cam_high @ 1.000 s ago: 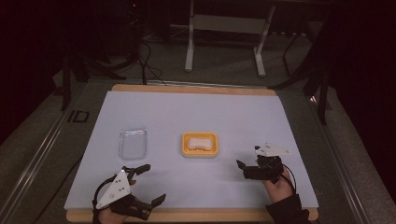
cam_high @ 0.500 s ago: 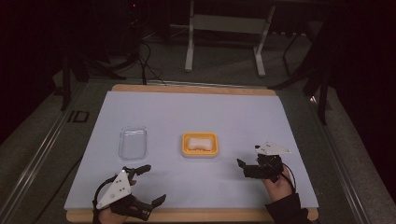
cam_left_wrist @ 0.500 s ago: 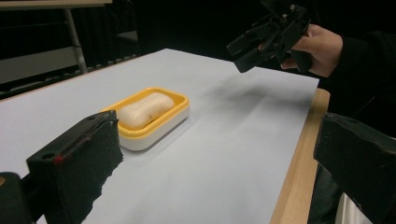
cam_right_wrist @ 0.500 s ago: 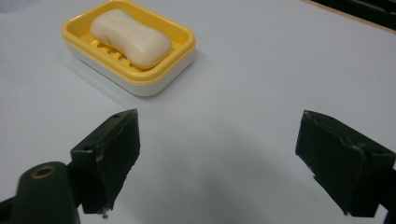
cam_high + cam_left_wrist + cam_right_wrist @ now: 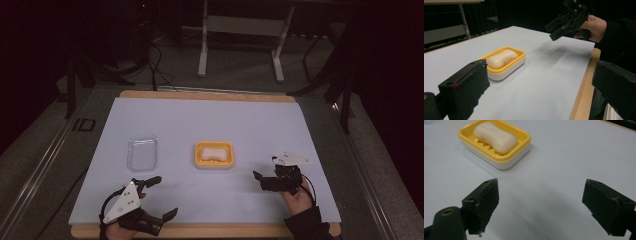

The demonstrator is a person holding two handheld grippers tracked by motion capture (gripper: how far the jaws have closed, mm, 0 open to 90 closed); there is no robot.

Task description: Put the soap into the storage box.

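So far nothing has been grasped. The soap bar (image 5: 214,151) lies in the yellow soap dish (image 5: 199,161) near the middle of the bench (image 5: 210,120), and the clear lid (image 5: 142,152) lies flat on the bench to the dish's left, well apart from it. Judged from this layout, the work of handling the dish, the soap or the lid is at its outset and all of it remains.

The left gripper (image 5: 161,197) hovers near the front edge of the bench, below the lid; its jaws stand spread wide, holding and touching nothing. From the left gripper view the dish (image 5: 517,58) with the soap (image 5: 501,58) sits ahead, between the two jaws and well beyond them.

The right gripper (image 5: 263,180) hovers to the right of the dish and somewhat nearer the person, apart from it. Its jaws are likewise spread and empty, pointing toward the dish (image 5: 524,151) and soap (image 5: 495,137) in the right gripper view. Whether either gripper rests lightly on the bench or floats just above it is hard to tell in the dim high view; the shadows suggest a small gap.
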